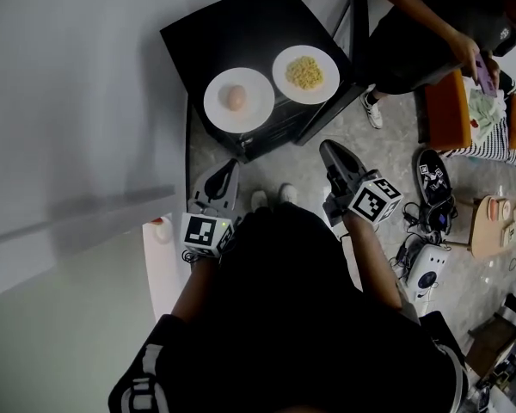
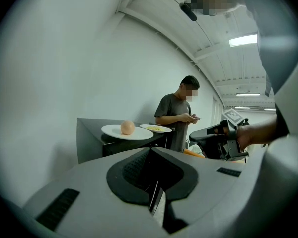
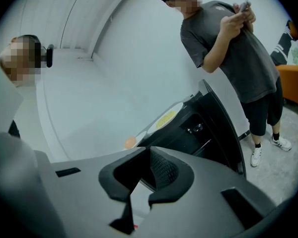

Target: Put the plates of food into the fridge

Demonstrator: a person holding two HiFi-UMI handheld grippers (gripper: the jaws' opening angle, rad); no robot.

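Two white plates stand on a black table (image 1: 241,24). The nearer plate (image 1: 239,100) (image 2: 127,132) carries a round peach-coloured food item (image 2: 127,127) (image 3: 130,142). The farther plate (image 1: 305,74) (image 2: 156,128) (image 3: 166,117) holds yellow noodles. My left gripper (image 1: 226,172) (image 2: 150,152) is shut and empty, hovering just short of the table's near edge. To its right my right gripper (image 1: 334,155) (image 3: 150,155), also shut and empty, is held level off the table's near right corner and shows in the left gripper view (image 2: 208,135).
A person (image 1: 430,33) (image 3: 228,43) stands right of the table looking at a phone. An orange seat (image 1: 451,110), shoes, cables and small devices (image 1: 426,274) litter the floor at the right. A white wall runs along the left, with a white panel (image 1: 159,274) beside my left arm.
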